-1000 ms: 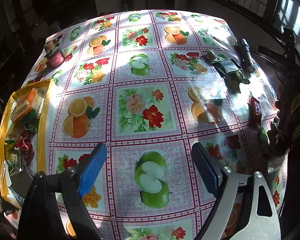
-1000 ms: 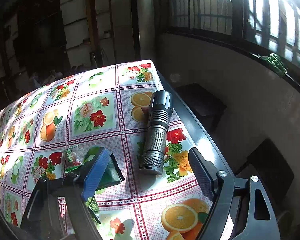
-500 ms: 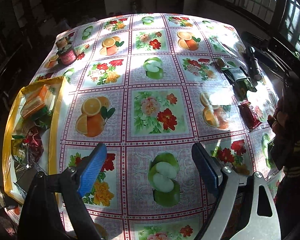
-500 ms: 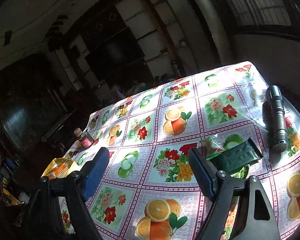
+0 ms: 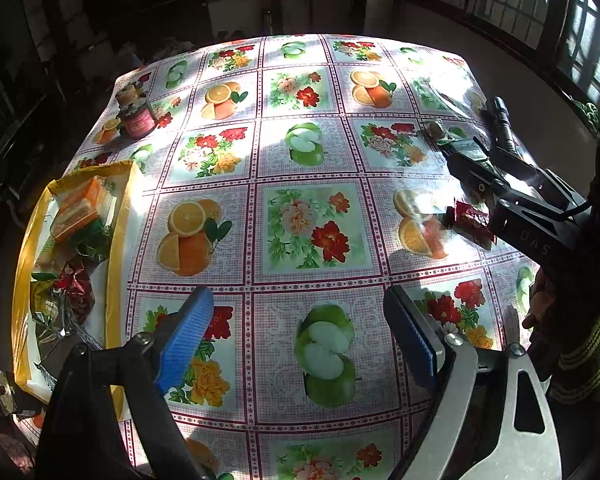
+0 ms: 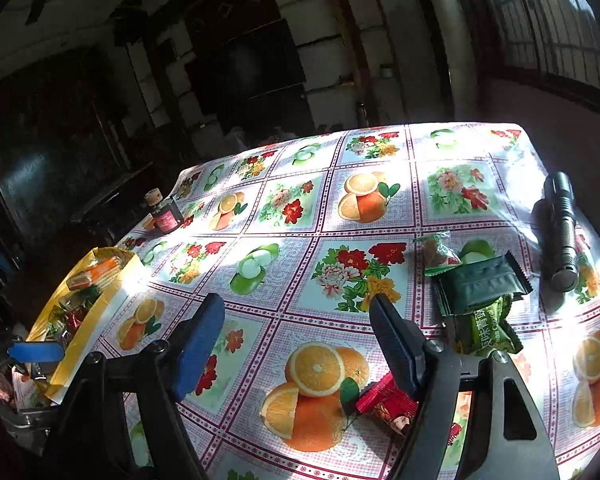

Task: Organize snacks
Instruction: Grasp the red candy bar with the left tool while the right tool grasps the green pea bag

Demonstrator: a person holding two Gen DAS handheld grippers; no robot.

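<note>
My left gripper (image 5: 300, 336) hangs open over a green apple print, with nothing between its blue pads. A yellow-rimmed tray (image 5: 120, 216) at the left edge holds several snack packets. My right gripper (image 6: 300, 336) is closing its jaws over an orange print with nothing between them. A red snack packet (image 6: 386, 402) lies just under its right finger. Right of it lie a dark green packet (image 6: 480, 282), a light green pea packet (image 6: 486, 330) and a small clear-wrapped biscuit (image 6: 438, 254). The left wrist view shows the red packet (image 5: 470, 222) beside the right gripper's black frame.
A black flashlight (image 6: 560, 232) lies near the table's right edge. A small red-labelled jar (image 6: 165, 216) stands at the far left corner. A floral, fruit-print tablecloth (image 5: 300, 160) covers the table. A hand and striped sleeve (image 5: 572, 344) hold the right gripper.
My right gripper swung left, away from the flashlight, and now faces the table's middle with the red packet by its right finger; its jaws narrowed a little. The left gripper barely moved.
</note>
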